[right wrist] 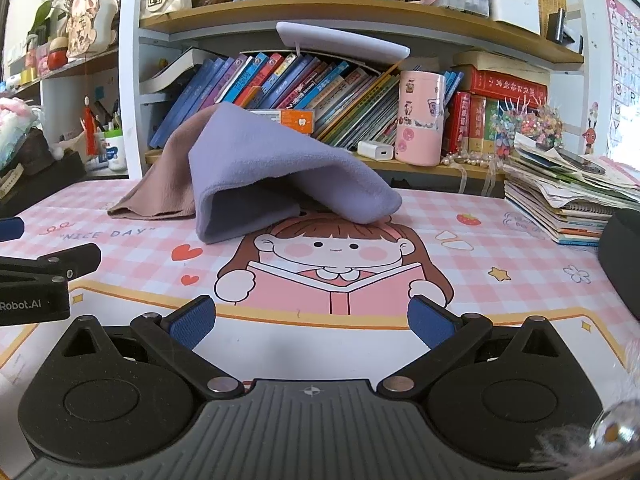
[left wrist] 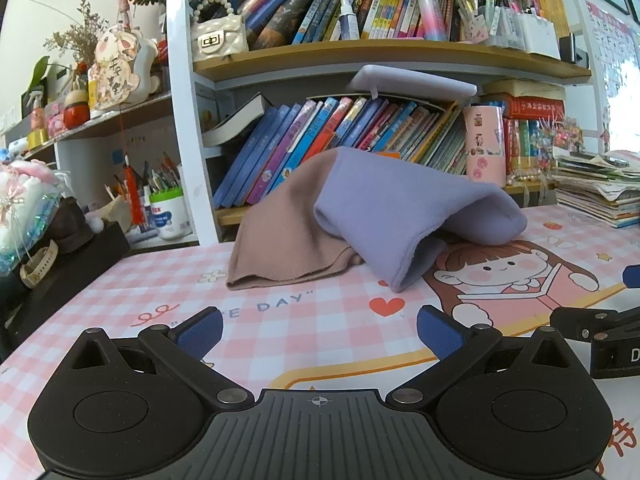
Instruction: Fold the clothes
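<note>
A lilac cloth (left wrist: 400,208) lies humped over a brown ribbed cloth (left wrist: 288,232) at the back of the desk, leaning against the bookshelf. The right wrist view also shows the lilac cloth (right wrist: 272,168) and the brown cloth (right wrist: 160,188). My left gripper (left wrist: 320,330) is open and empty, well in front of the clothes. My right gripper (right wrist: 312,320) is open and empty, nearer the desk's front. Each gripper shows at the edge of the other's view: the right one (left wrist: 600,328), the left one (right wrist: 36,276).
The desk has a pink checked mat with a cartoon girl (right wrist: 336,256). A bookshelf (left wrist: 360,60) full of books stands right behind the clothes. A pink cup (right wrist: 420,116) and a stack of booklets (right wrist: 568,196) are at the right. A black tray with clutter (left wrist: 60,260) is at the left.
</note>
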A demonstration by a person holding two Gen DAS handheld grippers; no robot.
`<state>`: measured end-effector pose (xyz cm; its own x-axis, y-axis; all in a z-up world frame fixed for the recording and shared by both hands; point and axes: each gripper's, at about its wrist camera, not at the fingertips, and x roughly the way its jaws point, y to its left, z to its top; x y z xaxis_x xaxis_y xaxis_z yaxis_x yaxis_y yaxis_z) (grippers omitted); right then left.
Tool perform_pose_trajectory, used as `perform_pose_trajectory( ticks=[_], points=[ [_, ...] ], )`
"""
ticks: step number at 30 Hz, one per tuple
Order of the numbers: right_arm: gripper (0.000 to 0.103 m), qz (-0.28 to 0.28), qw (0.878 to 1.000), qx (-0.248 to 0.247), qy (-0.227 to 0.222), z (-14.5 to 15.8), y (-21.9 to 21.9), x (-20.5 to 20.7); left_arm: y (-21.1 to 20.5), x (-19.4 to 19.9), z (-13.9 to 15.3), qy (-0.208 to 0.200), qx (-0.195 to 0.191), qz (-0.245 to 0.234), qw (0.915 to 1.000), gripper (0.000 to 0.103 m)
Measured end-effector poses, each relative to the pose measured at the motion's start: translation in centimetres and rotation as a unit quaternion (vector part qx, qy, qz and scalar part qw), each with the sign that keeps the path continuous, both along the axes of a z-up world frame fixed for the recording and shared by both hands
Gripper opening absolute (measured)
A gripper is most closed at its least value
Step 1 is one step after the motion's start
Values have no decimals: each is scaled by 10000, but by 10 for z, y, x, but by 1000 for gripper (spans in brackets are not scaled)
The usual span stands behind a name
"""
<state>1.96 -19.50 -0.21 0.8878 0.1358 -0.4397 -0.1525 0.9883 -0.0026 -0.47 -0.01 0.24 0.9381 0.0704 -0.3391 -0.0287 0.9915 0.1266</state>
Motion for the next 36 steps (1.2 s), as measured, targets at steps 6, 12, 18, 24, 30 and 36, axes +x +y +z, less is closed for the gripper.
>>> perform_pose_trajectory(
  ticks=[6, 12, 18, 24, 30, 36],
  points=[
    [103, -9, 10000, -29, -26, 0, 1, -1, 1, -1, 0, -31, -38, 26, 10000, 103],
    [103, -12, 10000, -53, -34, 0, 2, -1, 1, -2, 1, -39, -50, 17, 10000, 103],
    [103, -31, 10000, -84, -28, -1, 2, 0, 2, -1, 1, -39, -63, 3, 10000, 103],
    [103, -29, 10000, -70, -30, -1, 2, 0, 2, -2, 0, -44, -68, 16, 10000, 103],
    [103, -33, 10000, -76, -34, 0, 2, 0, 2, -2, 0, -50, -69, 30, 10000, 103],
    [103, -28, 9999, -98, -46, 0, 2, 0, 2, -2, 0, -55, -71, 37, 10000, 103]
  ],
)
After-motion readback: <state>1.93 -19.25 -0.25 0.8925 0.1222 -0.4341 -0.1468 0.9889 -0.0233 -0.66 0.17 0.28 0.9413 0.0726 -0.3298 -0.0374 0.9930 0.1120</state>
